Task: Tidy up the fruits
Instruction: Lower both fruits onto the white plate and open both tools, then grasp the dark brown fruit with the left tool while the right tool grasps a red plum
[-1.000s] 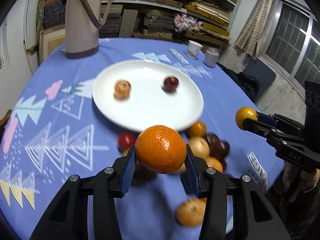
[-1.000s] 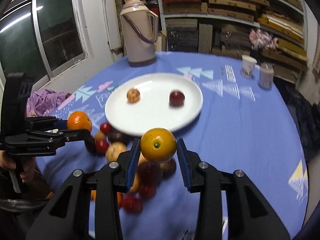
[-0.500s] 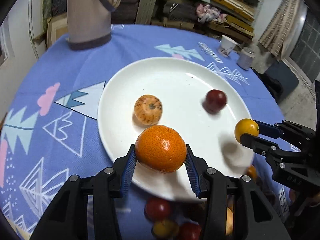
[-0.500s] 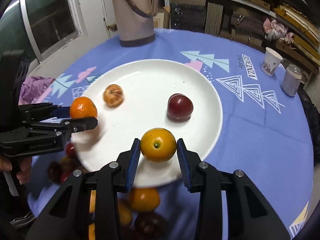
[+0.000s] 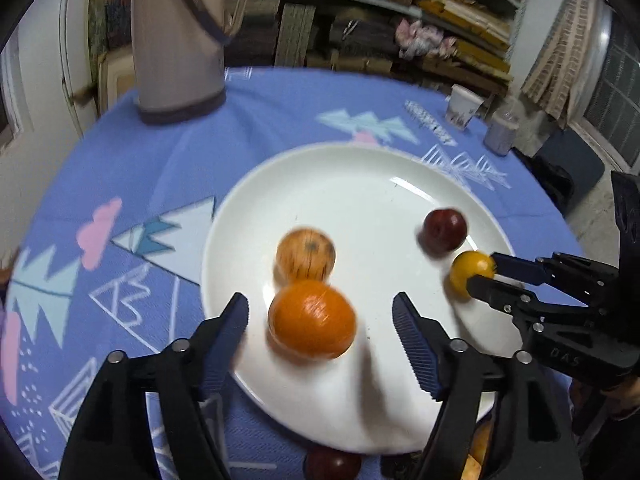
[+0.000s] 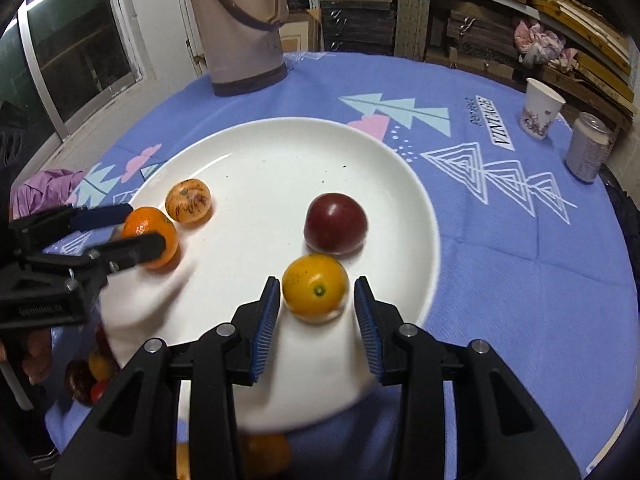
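The blue patterned tablecloth [image 6: 500,248] is carrying the whole scene, with a tall thermos [image 6: 240,28] standing at its far side and a paper cup [image 6: 542,108] and a can [image 6: 588,148] sitting off to the right. The wide white plate [image 6: 280,152] is serving as the collecting spot, and the step in hand looks like the drop-off: both grippers are releasing fruit onto its near half. The left gripper [image 5: 322,322] is opening, its pads standing clear of the bright orange tangerine [image 5: 312,318], which is resting on the plate and touching a paler, speckled tangerine [image 5: 306,258] behind it. The right gripper [image 6: 316,304] is also opening, with narrow gaps showing on either side of the small yellow-orange citrus [image 6: 316,286], which is sitting just in front of a dark red plum [image 6: 335,223]. More loose fruit is waiting off the plate's near rim [image 6: 90,376]. The next move probably calls for backing both grippers away gently so that neither round fruit is nudged into rolling, then returning to the loose pile.
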